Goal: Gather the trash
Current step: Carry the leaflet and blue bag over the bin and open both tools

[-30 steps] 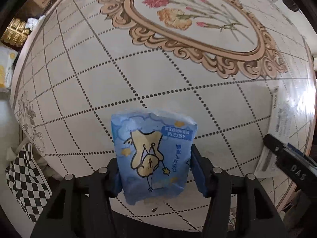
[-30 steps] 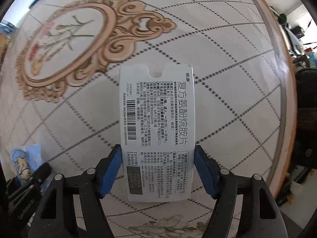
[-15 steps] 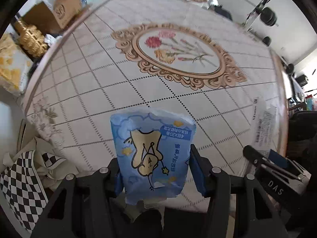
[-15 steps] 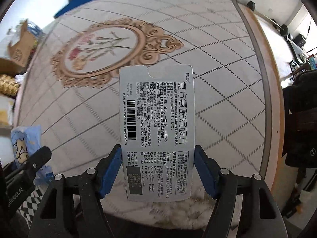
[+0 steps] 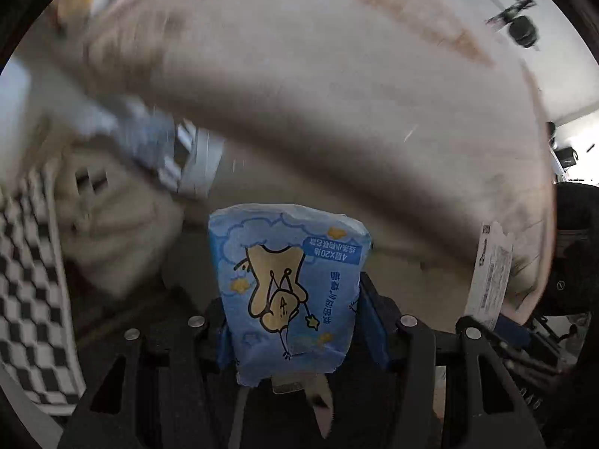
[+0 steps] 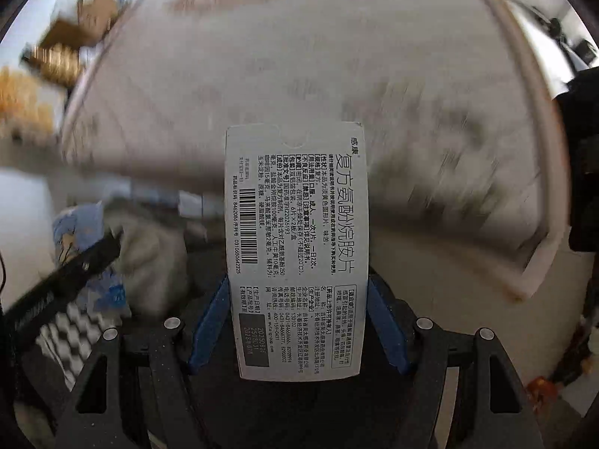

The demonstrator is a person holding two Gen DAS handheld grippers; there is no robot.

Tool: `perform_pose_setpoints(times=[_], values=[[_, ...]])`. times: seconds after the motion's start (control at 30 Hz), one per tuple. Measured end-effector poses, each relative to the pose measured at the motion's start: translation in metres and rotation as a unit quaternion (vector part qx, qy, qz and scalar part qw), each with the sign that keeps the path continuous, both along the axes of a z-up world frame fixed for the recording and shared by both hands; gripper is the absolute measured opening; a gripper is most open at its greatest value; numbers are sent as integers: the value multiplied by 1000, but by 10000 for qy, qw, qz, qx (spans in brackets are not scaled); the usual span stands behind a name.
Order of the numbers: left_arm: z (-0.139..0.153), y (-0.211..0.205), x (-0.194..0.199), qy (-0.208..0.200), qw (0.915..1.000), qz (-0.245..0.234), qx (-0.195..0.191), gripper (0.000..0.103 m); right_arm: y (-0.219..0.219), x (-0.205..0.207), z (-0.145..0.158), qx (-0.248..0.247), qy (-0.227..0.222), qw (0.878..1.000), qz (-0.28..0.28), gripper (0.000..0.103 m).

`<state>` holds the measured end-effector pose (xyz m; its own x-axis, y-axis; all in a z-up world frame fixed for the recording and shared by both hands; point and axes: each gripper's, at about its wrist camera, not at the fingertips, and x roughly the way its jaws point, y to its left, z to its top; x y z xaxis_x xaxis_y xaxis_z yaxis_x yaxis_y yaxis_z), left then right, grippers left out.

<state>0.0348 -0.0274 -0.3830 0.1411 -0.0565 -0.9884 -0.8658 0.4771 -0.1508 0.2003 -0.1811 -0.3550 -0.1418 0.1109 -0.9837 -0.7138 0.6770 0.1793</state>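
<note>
Trash is clamped in both jaws, a blue tissue pack (image 5: pixel 288 284) in the left gripper (image 5: pixel 290 321) and a grey medicine box (image 6: pixel 297 247) in the right gripper (image 6: pixel 297 321); both grips should stay firm until each piece hangs over the checkered bag (image 5: pixel 30 299) left of the jaws.

Heavy motion blur (fisheye-warped edges)

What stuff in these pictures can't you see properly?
- Table: motion-blurred in both wrist views; its pattern is unreadable.
- Blue tissue pack: its lower end is hidden behind the left gripper jaws.
- White medicine box: only its printed back shows; its front faces away.
- Checkered bag: blurred and cut off by the left view's edge.
</note>
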Motion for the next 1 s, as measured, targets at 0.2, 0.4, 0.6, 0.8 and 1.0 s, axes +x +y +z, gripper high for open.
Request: perform_pose_setpoints(times=[0.2,0.4,0.6,0.8,1.0], values=[[-140,4,-28,339,9960,295,-778,53,-3,-42,-138,-753,224,9961,402,74],[-287,28,-40,228,9874,786,-1353,53,26,-47,-294,-1046,326,9918,665,74],[-386,39,-35,145,9844,666,-1620,79,57,-24,-404,-1125,188,9915,627,74],[-412,41,-40,357,9851,612,-1564,98,81,-11,-452,-987,448,9909,798,75],[-372,38,-60,669,9908,660,-974,98,81,-22,-440,-871,516,9886,1113,103]])
